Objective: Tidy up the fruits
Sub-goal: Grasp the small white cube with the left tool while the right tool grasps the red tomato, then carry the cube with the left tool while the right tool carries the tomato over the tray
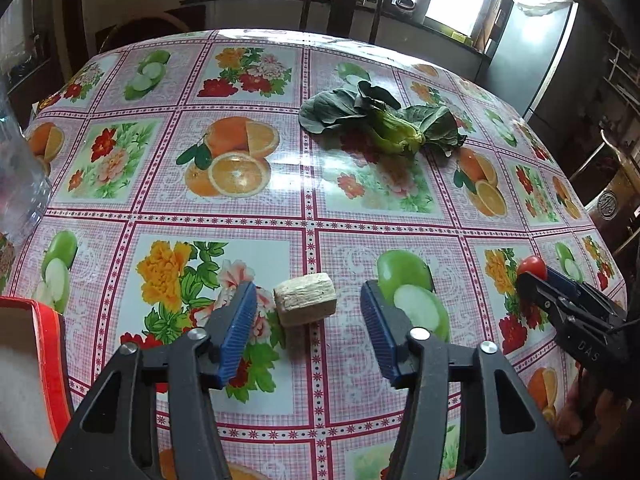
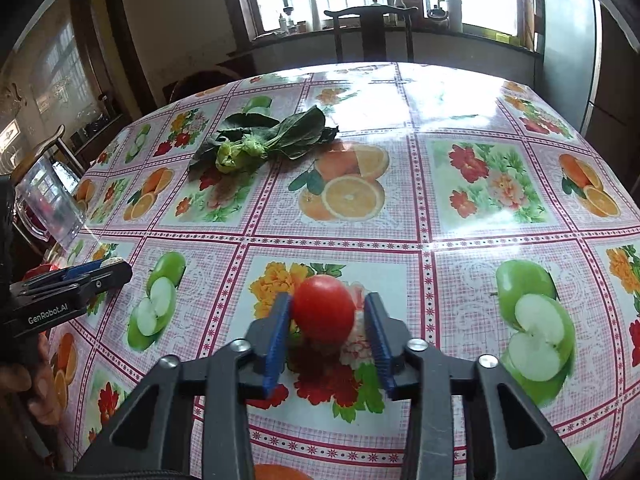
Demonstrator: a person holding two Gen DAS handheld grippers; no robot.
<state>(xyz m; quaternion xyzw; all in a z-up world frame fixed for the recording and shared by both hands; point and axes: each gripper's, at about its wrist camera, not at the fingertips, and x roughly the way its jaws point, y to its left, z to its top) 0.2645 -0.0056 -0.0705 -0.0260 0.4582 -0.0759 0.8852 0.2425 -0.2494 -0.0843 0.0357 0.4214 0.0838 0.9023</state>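
1. On the table [image 1: 280, 208], under a fruit-and-flower oilcloth, the left gripper [image 1: 308, 312] hovers with its blue pads wide apart.
2. A pale tan block [image 1: 306, 300] lies on the cloth between those pads, closer to the left pad and not clearly touching it.
3. A red box [image 1: 48, 340] with a white inside sits at the near left corner of the left view; a clear plastic container [image 1: 20, 168] stands at the left edge beyond it.
4. A leafy green [image 1: 380, 120] lies on the far half of the table, well apart from both tools.
5. The right gripper [image 2: 326, 320] brackets a tomato [image 2: 324, 312]. Its left pad touches the fruit; a small gap shows at the right pad, so the jaws are apart, not clamped.
6. The tomato sits on a printed flower square, on the near part of the table.
7. In the left view, the right gripper [image 1: 538, 274] and tomato [image 1: 532, 267] show at the right edge.
8. A dark chair [image 2: 372, 32] stands past the far edge, under bright windows.
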